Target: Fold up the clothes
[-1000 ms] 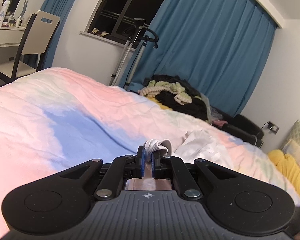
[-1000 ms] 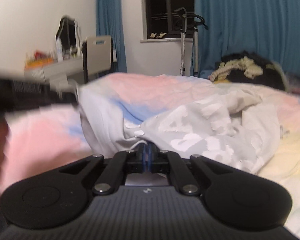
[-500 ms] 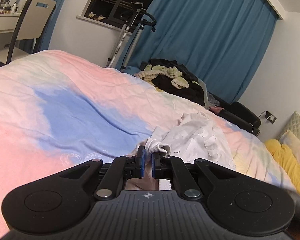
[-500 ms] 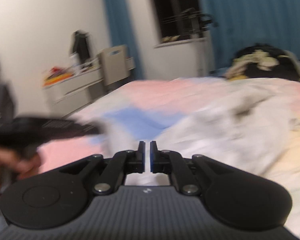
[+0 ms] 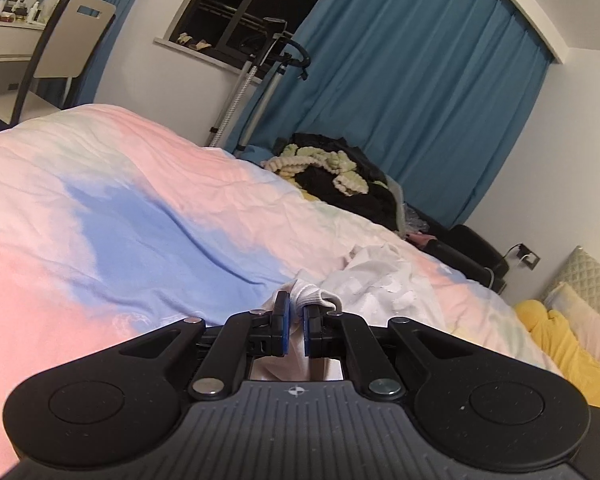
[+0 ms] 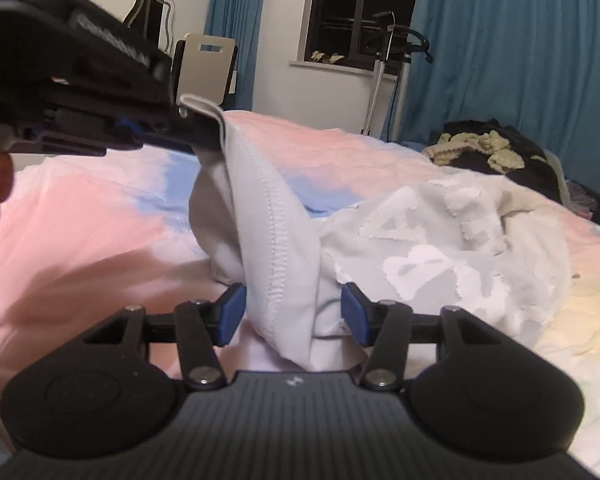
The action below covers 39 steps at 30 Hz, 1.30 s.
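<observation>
A light grey garment with white patch letters [image 6: 440, 248] lies crumpled on the pastel bedspread [image 6: 80, 216]. My left gripper [image 5: 293, 322] is shut on the garment's ribbed edge [image 5: 314, 296] and holds it up off the bed; it also shows in the right wrist view [image 6: 176, 128] at upper left. My right gripper [image 6: 292, 314] is open, its blue pads on either side of a hanging stitched fold [image 6: 276, 240] of the same garment, not closed on it. The rest of the garment [image 5: 380, 280] lies beyond the left gripper.
A pile of dark clothes with pale green trim [image 5: 340, 172] lies at the bed's far side. A garment steamer stand [image 5: 260, 80] is by the window, a chair [image 5: 72, 52] and dresser at far left, and yellow pillows [image 5: 560, 332] at right.
My right gripper has opened wide and come in around the hanging fold. My left gripper has kept its hold and lifted the edge higher, closer to the right gripper.
</observation>
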Each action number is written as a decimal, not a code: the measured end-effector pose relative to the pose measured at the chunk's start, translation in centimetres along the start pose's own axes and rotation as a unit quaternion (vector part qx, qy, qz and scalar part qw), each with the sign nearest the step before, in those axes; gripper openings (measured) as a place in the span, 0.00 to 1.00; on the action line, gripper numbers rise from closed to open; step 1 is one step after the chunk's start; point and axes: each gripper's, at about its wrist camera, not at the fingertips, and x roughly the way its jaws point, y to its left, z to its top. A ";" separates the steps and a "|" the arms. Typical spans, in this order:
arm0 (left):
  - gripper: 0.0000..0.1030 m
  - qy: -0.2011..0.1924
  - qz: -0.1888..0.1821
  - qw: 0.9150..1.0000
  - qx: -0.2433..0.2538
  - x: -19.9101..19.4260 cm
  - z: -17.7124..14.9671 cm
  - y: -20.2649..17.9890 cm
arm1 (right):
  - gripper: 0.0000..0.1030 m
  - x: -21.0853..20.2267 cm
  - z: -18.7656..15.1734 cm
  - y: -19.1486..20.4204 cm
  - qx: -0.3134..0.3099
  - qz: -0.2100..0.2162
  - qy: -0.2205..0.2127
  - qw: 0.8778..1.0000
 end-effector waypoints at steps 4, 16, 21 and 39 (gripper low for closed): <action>0.07 -0.002 -0.006 1.000 0.015 0.1 -0.3 -0.5 | 0.57 1.2 -0.7 0.4 -0.028 -0.011 0.009 0.999; 0.07 0.004 0.015 0.999 0.039 0.6 -1.0 -0.4 | 0.12 -1.2 1.8 -5.1 0.081 -0.023 -0.013 0.996; 0.14 0.033 0.017 0.996 0.078 1.7 -2.1 -1.2 | 0.12 -2.7 2.4 -7.8 0.119 -0.038 -0.035 0.992; 0.06 0.015 -0.034 0.992 0.118 2.4 -3.2 -2.1 | 0.23 -3.8 1.1 -12.0 0.233 -0.025 -0.013 0.972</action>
